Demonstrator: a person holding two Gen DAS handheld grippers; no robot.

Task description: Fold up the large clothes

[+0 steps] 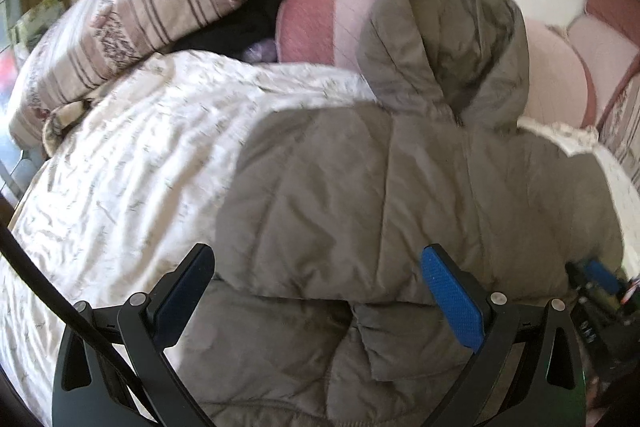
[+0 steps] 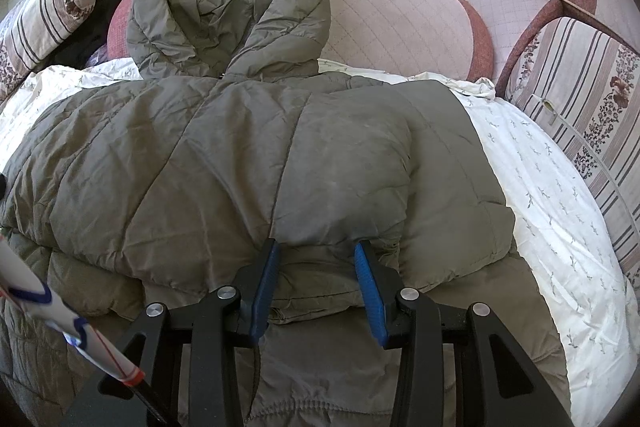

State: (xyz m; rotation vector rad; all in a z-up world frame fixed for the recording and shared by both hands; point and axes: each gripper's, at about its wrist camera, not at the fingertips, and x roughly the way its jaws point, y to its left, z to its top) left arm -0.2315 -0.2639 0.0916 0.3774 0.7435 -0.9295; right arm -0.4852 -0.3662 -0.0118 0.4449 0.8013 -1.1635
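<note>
A grey-green quilted hooded jacket (image 1: pixel 380 195) lies on the bed, both sleeves folded across its front, hood (image 1: pixel 444 39) resting against the headboard. My left gripper (image 1: pixel 316 263) is wide open and empty, hovering above the folded left sleeve. In the right wrist view the jacket (image 2: pixel 200 155) fills the middle. My right gripper (image 2: pixel 316 255) is partly open, its blue pads on either side of the cuff end of the folded right sleeve (image 2: pixel 348 171); whether they touch it I cannot tell.
A white patterned bedspread (image 1: pixel 120 167) covers the bed. A striped pillow (image 1: pixel 132 19) and dark clothes (image 1: pixel 240 23) lie at the far left. A pink padded headboard (image 2: pixel 400 15) runs behind. A striped cushion (image 2: pixel 580 99) stands at the right.
</note>
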